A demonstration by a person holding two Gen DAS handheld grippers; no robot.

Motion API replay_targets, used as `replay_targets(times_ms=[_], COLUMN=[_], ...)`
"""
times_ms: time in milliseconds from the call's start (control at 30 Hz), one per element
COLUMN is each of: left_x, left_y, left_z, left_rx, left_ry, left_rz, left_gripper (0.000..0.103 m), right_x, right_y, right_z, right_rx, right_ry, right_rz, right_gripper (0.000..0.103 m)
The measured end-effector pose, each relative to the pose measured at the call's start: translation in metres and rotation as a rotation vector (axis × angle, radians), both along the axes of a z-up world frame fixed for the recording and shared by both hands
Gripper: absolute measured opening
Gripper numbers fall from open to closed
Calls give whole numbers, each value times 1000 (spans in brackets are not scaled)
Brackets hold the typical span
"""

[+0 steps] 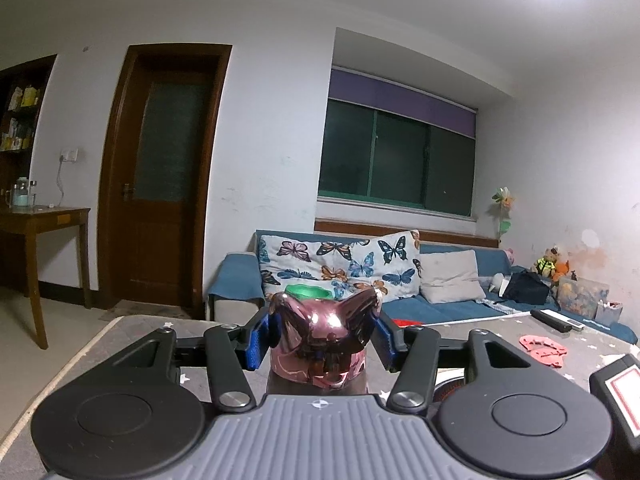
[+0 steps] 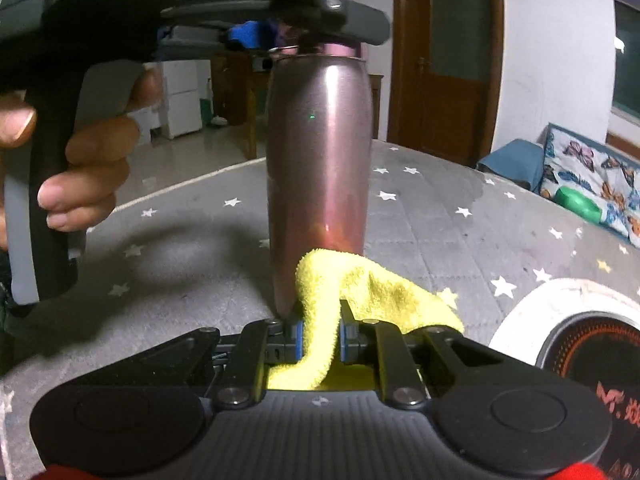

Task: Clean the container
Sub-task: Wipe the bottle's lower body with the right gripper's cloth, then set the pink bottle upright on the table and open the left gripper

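A tall pink metal bottle [image 2: 318, 168] stands upright on the grey star-patterned table [image 2: 420, 216]. My left gripper [image 1: 322, 334] is shut on the bottle's shiny pink cap [image 1: 324, 326], its blue pads pressed to both sides. From the right wrist view, that gripper [image 2: 280, 36] grips the bottle's top from above, held by a person's hand [image 2: 88, 160]. My right gripper [image 2: 320, 338] is shut on a yellow cloth [image 2: 360, 284], which presses against the lower part of the bottle.
A green lid-like object [image 2: 580, 202] lies at the table's far side, a round white-rimmed device [image 2: 576, 340] at the right. A pink flat piece [image 1: 542, 346] and remote [image 1: 556, 320] lie on the right. Behind are a blue sofa [image 1: 440, 304] and wooden door [image 1: 160, 184].
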State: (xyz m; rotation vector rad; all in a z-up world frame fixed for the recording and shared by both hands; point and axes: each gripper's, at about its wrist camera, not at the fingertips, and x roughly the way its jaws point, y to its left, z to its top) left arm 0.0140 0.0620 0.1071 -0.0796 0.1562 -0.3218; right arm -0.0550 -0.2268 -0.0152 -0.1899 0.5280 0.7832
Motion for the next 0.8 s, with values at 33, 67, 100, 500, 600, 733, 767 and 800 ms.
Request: replay_targets(times_ms=[33, 67, 100, 500, 600, 733, 767, 800], left_x=[-1, -2, -4, -29, -41, -53, -56, -58], left_y=[0, 0, 1, 0, 5, 10, 11, 12], left_z=[0, 1, 1, 6, 6, 1, -1, -4], left_rx=[-2, -4, -10, -34, -46, -42, -42, -43], left_ry=[0, 0, -4, -49, -56, -55, -50, -41], left_rz=[-1, -1, 1, 11, 30, 64, 73, 83], left_gripper=[57, 58, 59, 85, 89, 100, 103, 103], right_x=[1, 1, 1, -11, -13, -12, -12, -12], right_y=[-3, -5, -7, -20, -23, -27, -28, -28], right_z=[0, 0, 0, 4, 4, 3, 2, 2], right_rx=[7, 11, 16, 67, 71, 83, 84, 83], right_ry=[6, 10, 12, 0, -4, 0, 0, -4], right_rz=[-5, -9, -12, -58, -77, -92, -96, -105], right_gripper=[14, 14, 14, 14, 14, 14, 14, 14])
